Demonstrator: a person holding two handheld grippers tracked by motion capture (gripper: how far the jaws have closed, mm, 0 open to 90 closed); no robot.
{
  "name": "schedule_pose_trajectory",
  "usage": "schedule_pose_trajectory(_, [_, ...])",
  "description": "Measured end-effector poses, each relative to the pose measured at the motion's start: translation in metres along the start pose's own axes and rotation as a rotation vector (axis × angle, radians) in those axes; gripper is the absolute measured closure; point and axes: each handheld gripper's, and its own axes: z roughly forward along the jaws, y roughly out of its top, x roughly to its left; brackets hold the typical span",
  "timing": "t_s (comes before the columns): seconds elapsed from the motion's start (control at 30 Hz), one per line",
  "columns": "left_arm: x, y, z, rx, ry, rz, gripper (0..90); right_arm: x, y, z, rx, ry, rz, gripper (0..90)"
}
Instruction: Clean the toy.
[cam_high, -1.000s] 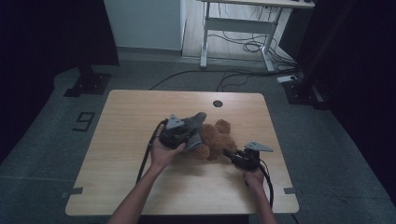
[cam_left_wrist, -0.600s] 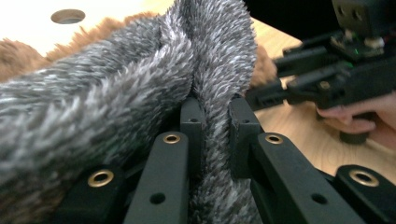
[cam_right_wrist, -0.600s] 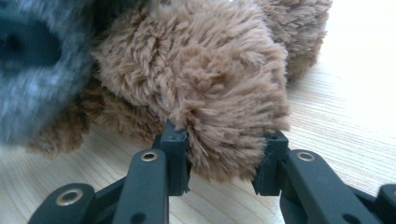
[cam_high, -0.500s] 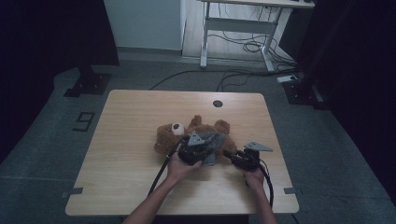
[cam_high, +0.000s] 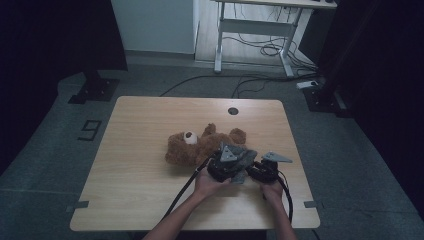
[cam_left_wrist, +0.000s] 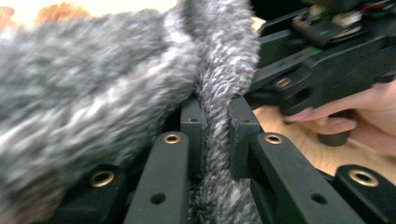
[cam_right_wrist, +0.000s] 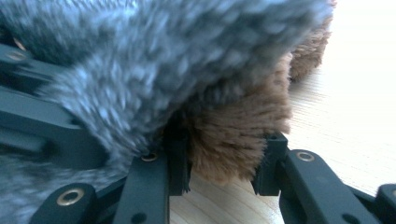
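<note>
teddy bear (cam_high: 192, 147) soft, light, squashy. left gripper (cam_left_wrist: 215, 130) pinching grey knit garment (cam_left_wrist: 93, 84) fold; right gripper (cam_right_wrist: 224, 163) pinching brown limb at bear's 4 o'clock. grab fabric edges.

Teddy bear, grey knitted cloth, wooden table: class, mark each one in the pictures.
teddy bear (cam_high: 182, 150): high view, on its brown head.
grey knitted cloth (cam_left_wrist: 217, 93): left gripper view, on the fold between the jaws.
wooden table (cam_high: 145, 120): high view, on its bare top.

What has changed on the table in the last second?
The left tongs, pinching grey knitted cloth, swung from over the teddy bear's head toward the right tongs, uncovering the head. The right tongs stayed put, clamped on the bear's brown leg.
</note>
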Motion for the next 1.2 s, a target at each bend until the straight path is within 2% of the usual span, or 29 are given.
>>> schedule_pose_trajectory(0.03, [0.006,-0.005,-0.005,0.002,0.008,-0.023,79.3,-0.001,0.0,0.0,0.002,0.004,0.0,64.7])
schedule_pose_trajectory(0.07, [0.006,-0.005,-0.005,0.002,0.008,-0.023,79.3,-0.001,0.0,0.0,0.002,0.004,0.0,64.7])
schedule_pose_trajectory(0.1, [0.011,-0.01,-0.013,-0.002,0.011,-0.04,79.3,-0.001,0.0,0.0,-0.002,0.008,-0.002,64.7])
schedule_pose_trajectory(0.2, [0.016,-0.016,-0.023,-0.005,0.007,-0.054,79.2,-0.001,0.0,-0.001,-0.004,0.011,-0.006,64.7])
schedule_pose_trajectory(0.27, [0.02,-0.021,-0.032,-0.009,0.022,-0.06,79.2,-0.002,0.001,-0.002,-0.007,0.017,-0.009,64.7])
schedule_pose_trajectory(0.3, [0.025,-0.027,-0.041,-0.017,0.028,-0.081,79.2,-0.003,0.0,-0.002,-0.007,0.019,-0.008,64.7])
schedule_pose_trajectory(0.5, [0.036,-0.043,-0.059,-0.024,0.051,-0.111,79.2,-0.004,0.0,-0.001,-0.009,0.027,-0.01,64.7])
schedule_pose_trajectory(0.53, [0.041,-0.048,-0.066,-0.02,0.062,-0.117,79.2,-0.004,-0.001,-0.002,-0.009,0.028,-0.012,64.6])
schedule_pose_trajectory(0.73, [0.049,-0.053,-0.08,-0.032,0.065,-0.149,79.1,-0.004,-0.001,-0.001,-0.009,0.03,-0.022,64.7])
schedule_pose_trajectory(0.87, [0.044,-0.045,-0.083,-0.055,0.057,-0.148,79.1,-0.004,-0.001,-0.001,-0.01,0.028,-0.022,64.7])
schedule_pose_trajectory(0.97, [0.036,-0.032,-0.078,-0.074,0.039,-0.139,79.2,-0.004,0.0,-0.001,-0.009,0.028,-0.021,64.7])
schedule_pose_trajectory(1.07, [0.021,-0.006,-0.063,-0.093,0.024,-0.102,79.3,-0.003,0.0,-0.001,-0.009,0.025,-0.022,64.7])
schedule_pose_trajectory(1.1, [0.021,-0.006,-0.063,-0.093,0.024,-0.102,79.2,-0.003,0.0,-0.001,-0.009,0.025,-0.022,64.7])
schedule_pose_trajectory(1.2, [0.013,0.011,-0.045,-0.086,0.009,-0.082,79.2,-0.003,0.0,-0.002,-0.006,0.023,-0.023,64.7])
